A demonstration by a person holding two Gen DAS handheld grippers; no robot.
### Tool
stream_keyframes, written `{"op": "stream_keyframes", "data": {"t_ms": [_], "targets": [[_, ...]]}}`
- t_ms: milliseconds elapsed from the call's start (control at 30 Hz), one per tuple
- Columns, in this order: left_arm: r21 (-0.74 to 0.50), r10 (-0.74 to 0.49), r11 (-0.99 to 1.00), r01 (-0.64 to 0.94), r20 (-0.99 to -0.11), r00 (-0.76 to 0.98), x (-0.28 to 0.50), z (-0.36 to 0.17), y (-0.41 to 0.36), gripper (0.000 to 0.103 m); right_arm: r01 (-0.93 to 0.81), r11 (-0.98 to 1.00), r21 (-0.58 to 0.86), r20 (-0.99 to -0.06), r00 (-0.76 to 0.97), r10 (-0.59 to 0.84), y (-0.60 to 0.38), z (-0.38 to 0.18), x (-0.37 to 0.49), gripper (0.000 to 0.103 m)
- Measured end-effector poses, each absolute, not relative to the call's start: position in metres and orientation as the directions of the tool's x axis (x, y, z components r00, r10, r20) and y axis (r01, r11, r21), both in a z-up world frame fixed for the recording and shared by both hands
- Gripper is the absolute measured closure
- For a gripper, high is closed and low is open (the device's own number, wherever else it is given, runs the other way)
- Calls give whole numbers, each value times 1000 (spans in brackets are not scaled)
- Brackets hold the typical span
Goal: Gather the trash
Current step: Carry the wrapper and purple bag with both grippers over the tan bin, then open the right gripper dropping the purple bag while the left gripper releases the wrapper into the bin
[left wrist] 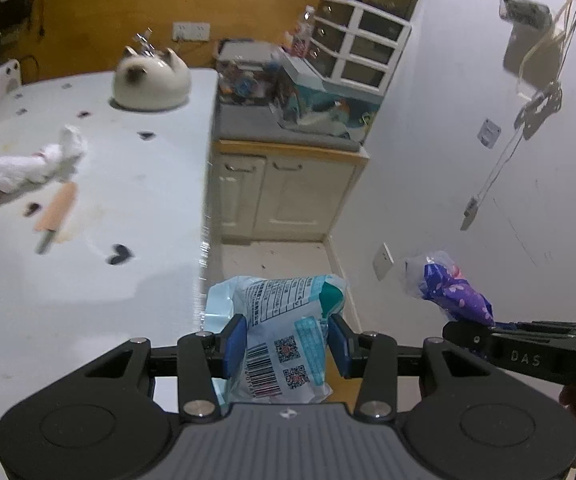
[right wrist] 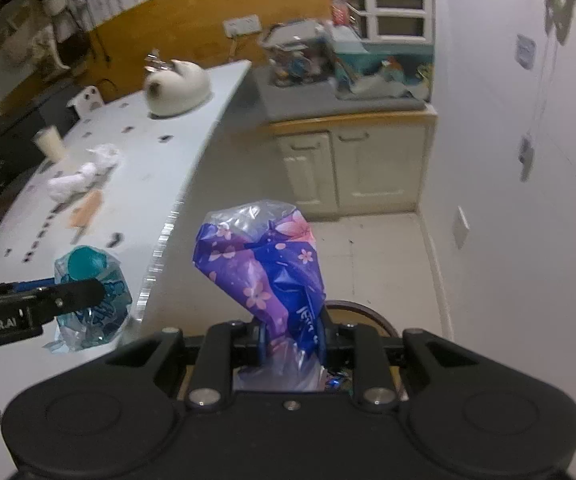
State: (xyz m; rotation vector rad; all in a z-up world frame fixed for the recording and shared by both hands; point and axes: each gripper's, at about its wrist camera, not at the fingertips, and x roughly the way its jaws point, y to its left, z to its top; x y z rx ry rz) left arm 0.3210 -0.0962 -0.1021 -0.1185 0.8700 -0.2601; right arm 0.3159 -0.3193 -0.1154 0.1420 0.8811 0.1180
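My left gripper (left wrist: 286,342) is shut on a light-blue plastic wrapper (left wrist: 276,332) with barcodes, held past the table's right edge above the floor; the wrapper also shows in the right wrist view (right wrist: 92,296). My right gripper (right wrist: 292,332) is shut on a purple flowered wrapper (right wrist: 264,264) and holds it over a round bin (right wrist: 362,312) on the floor. The purple wrapper also shows in the left wrist view (left wrist: 452,288). A crumpled white tissue (left wrist: 36,164) and an orange ice-pop-shaped piece (left wrist: 56,212) lie on the white table (left wrist: 88,280).
A cat-shaped white holder (left wrist: 152,80) stands at the table's far end. A cream cabinet (left wrist: 284,192) with a cluttered grey top stands beyond the table, against the white wall. A cup (right wrist: 50,142) sits at the table's left edge.
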Motion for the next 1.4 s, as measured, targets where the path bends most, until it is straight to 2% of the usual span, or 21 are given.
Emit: {"op": "stream_keyframes", "data": {"t_ms": [333,633,1100,1300,1400], "targets": [[-272,-322,947,173,-816,479,363,-163,-135,58,-1,987,162,-840,525,138,-367,-175,357,79],[-311,-342,940,142,-877,339,405,-238,-157,58,-80,980,185,-910,363,201,-371,-252,408,76],[-333,-348,937,103,-909,229,427,-312,-167,58,-115,978,175,-968,161,192,-355,-378,470,76],[-336,-344,939,75,-916,206,432,-332,-166,58,-81,975,207,-969,120,215,-357,-412,490,69],[-342,-345,938,52,-917,202,432,-336,-164,58,-80,979,188,-973,118,196,-356,-421,492,61]]}}
